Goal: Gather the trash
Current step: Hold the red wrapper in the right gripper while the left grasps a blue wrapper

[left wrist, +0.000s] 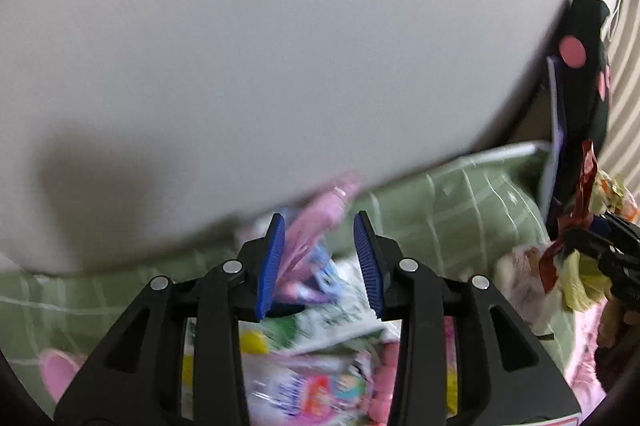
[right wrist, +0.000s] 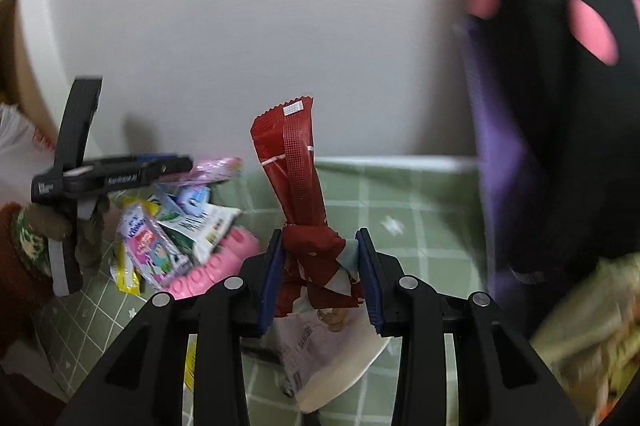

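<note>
Gripping the knotted red wrapper (right wrist: 304,226), the right gripper (right wrist: 320,278) is lifting it; the left gripper (left wrist: 318,262) is hanging open over the wrapper pile (right wrist: 172,226) at nine o'clock — next, likely carrying it toward the black bag (right wrist: 560,126) at two o'clock.

Right gripper (right wrist: 319,268): blue pads pressed onto the knotted middle of the red wrapper (right wrist: 298,178), which stands upright between them. Left gripper (left wrist: 319,262): jaws parted, left of the red wrapper, held level by a brown-gloved hand (right wrist: 82,230) with a dark red sleeve.
</note>
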`<state>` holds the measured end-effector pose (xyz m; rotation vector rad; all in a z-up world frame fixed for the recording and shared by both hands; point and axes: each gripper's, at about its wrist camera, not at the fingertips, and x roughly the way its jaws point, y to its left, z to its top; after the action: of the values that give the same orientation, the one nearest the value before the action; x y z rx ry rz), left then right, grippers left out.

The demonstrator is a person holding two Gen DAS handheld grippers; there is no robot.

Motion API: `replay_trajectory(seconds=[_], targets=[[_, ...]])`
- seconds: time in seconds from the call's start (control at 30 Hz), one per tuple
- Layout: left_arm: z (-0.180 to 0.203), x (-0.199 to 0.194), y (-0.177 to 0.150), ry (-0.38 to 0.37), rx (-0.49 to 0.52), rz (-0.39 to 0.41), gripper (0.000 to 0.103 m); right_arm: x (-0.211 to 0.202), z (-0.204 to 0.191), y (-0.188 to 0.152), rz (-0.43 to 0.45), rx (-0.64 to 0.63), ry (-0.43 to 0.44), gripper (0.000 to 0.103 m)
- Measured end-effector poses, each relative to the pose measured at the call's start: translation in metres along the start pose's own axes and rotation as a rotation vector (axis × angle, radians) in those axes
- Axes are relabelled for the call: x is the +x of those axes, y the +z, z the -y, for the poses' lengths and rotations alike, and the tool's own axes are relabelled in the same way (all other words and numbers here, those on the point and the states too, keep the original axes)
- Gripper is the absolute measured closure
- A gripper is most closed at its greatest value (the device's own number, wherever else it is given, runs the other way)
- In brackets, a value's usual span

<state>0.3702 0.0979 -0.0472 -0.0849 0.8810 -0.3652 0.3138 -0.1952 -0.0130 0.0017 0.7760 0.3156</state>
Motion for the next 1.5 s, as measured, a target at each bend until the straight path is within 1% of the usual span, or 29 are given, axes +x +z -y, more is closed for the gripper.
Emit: replay_trajectory(seconds=[0.1,0.2,0.23,0.27,0.37,0.43,0.47,0.5,0.57,0.6,0.7,0.77,0.83,0.9,1.0,1.03,1.1,1.17,1.23,1.27,1.3,1.33,1.4,1.5], targets=[[0.015,0.001,-0.018,-0.056,0.031,-0.043,0.069,-0.008,0.012,-0.013,-0.002,0.056,-0.023,0.069],[0.031,-0.004,-0.034,-0.117,0.041,-0.074,0.069,-0.015,0.02,-0.017,0.001,0.093,-0.017,0.069],[0.034,-0.008,-0.042,-0.163,0.034,-0.096,0.069,-0.017,0.021,-0.018,0.005,0.1,-0.009,0.069],[0.037,-0.01,-0.045,-0.194,0.031,-0.108,0.069,-0.018,0.019,-0.021,0.009,0.102,-0.005,0.069],[0.046,-0.023,-0.056,-0.282,0.044,-0.116,0.069,-0.029,0.017,-0.024,0.032,0.109,0.01,0.069],[0.049,-0.031,-0.057,-0.32,0.052,-0.109,0.069,-0.035,0.012,-0.022,0.052,0.11,0.012,0.069],[0.048,-0.036,-0.057,-0.325,0.057,-0.104,0.068,-0.043,0.012,-0.021,0.072,0.11,0.009,0.069],[0.05,-0.04,-0.058,-0.322,0.065,-0.098,0.068,-0.041,0.007,-0.023,0.083,0.111,0.006,0.069],[0.054,-0.048,-0.06,-0.291,0.089,-0.083,0.065,-0.053,0.01,-0.023,0.103,0.116,0.0,0.069],[0.057,-0.05,-0.061,-0.275,0.099,-0.079,0.064,-0.058,0.012,-0.023,0.1,0.12,-0.008,0.069],[0.065,-0.052,-0.061,-0.263,0.108,-0.076,0.063,-0.064,0.014,-0.028,0.089,0.137,-0.034,0.069],[0.071,-0.049,-0.067,-0.246,0.107,-0.072,0.063,-0.064,0.015,-0.034,0.08,0.15,-0.044,0.069],[0.075,-0.05,-0.073,-0.221,0.105,-0.081,0.063,-0.068,0.016,-0.041,0.07,0.158,-0.046,0.069],[0.077,-0.049,-0.079,-0.221,0.111,-0.096,0.064,-0.069,0.014,-0.051,0.055,0.155,-0.052,0.069],[0.079,-0.044,-0.09,-0.203,0.119,-0.137,0.063,-0.064,0.01,-0.066,0.036,0.159,-0.055,0.069],[0.079,-0.044,-0.092,-0.192,0.114,-0.133,0.063,-0.064,0.009,-0.069,0.033,0.159,-0.056,0.069],[0.075,-0.049,-0.091,-0.166,0.087,-0.089,0.064,-0.068,0.005,-0.077,0.025,0.146,-0.067,0.069],[0.069,-0.062,-0.086,-0.19,0.052,-0.009,0.064,-0.071,0.002,-0.082,0.02,0.131,-0.077,0.069],[0.066,-0.078,-0.082,-0.178,0.061,0.081,0.064,-0.071,0.002,-0.086,0.017,0.131,-0.079,0.069],[0.064,-0.084,-0.079,-0.157,0.074,0.121,0.064,-0.072,0.002,-0.088,0.016,0.134,-0.08,0.069],[0.062,-0.087,-0.077,-0.135,0.084,0.144,0.064,-0.073,0.002,-0.09,0.015,0.137,-0.082,0.069],[0.059,-0.086,-0.072,-0.104,0.095,0.151,0.063,-0.073,0.002,-0.092,0.014,0.139,-0.084,0.069],[0.052,-0.079,-0.066,-0.058,0.103,0.142,0.063,-0.075,0.003,-0.095,0.011,0.143,-0.088,0.069],[0.044,-0.058,-0.062,-0.021,0.112,0.074,0.064,-0.077,0.003,-0.098,0.009,0.142,-0.093,0.069]])
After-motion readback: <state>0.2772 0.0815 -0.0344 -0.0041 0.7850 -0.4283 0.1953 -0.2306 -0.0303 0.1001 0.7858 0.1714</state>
